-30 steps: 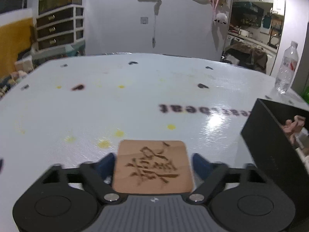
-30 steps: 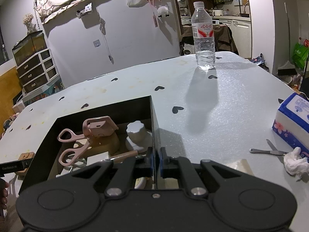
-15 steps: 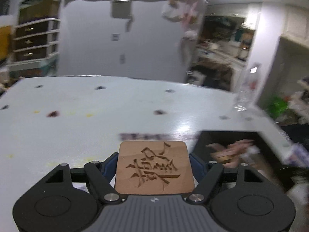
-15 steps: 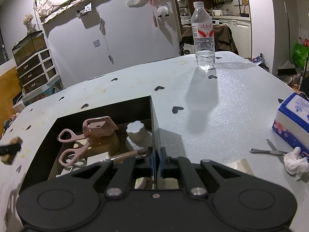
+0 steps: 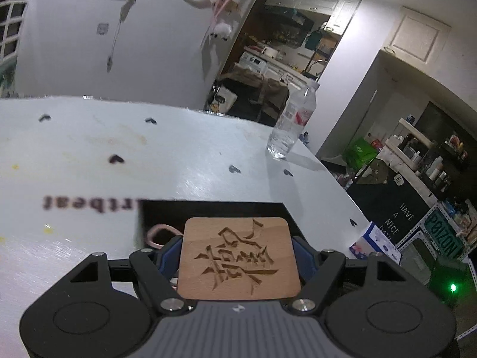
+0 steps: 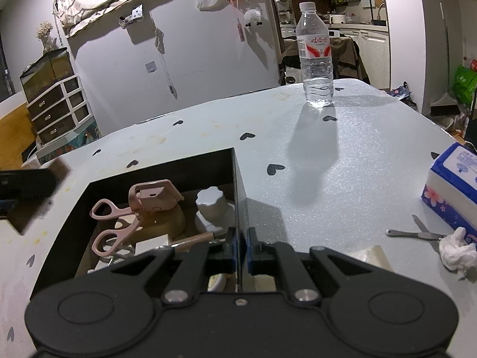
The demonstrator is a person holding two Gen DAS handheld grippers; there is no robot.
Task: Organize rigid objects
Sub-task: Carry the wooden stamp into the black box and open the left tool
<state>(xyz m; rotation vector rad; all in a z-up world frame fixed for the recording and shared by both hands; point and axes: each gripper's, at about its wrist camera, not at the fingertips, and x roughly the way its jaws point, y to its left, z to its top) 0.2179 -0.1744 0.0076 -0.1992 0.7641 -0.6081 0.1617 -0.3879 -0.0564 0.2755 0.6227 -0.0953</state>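
Left gripper (image 5: pixel 238 256): blue-padded jaws clamp the two side edges of a square wooden tile (image 5: pixel 238 258) with rounded corners, smooth pale-brown face and a deeply carved character. The tile is held flat above the near edge of the black box (image 5: pixel 214 208), which lies directly beyond it. From this view most of the box is hidden behind the tile; only its dark far wall and a pink loop of the scissors (image 5: pixel 159 234) show.

Right gripper (image 6: pixel 242 249): jaws closed on the thin right wall of the black box (image 6: pixel 237 185), one blue pad on each side of it.

Box contents, seen from the right wrist: pink plastic scissors (image 6: pixel 114 229) leaning toward the left wall; a pink plastic piece (image 6: pixel 153 195) of unclear kind behind them; a white lobed knob-like object (image 6: pixel 211 205) against the right wall; a wooden handle (image 6: pixel 192 240) partly cut off by the gripper. Lower items are too shadowed to identify.

Left of the box, the blurred left gripper and its tile (image 6: pixel 32 188) enter at the frame edge.

Right of the box, on the matte white table (image 6: pixel 342 164) printed with black hearts: a clear ribbed water bottle (image 6: pixel 316 56) far back, a blue tissue pack (image 6: pixel 453 185), metal tweezers (image 6: pixel 417 232) and a crumpled tissue (image 6: pixel 456 249).
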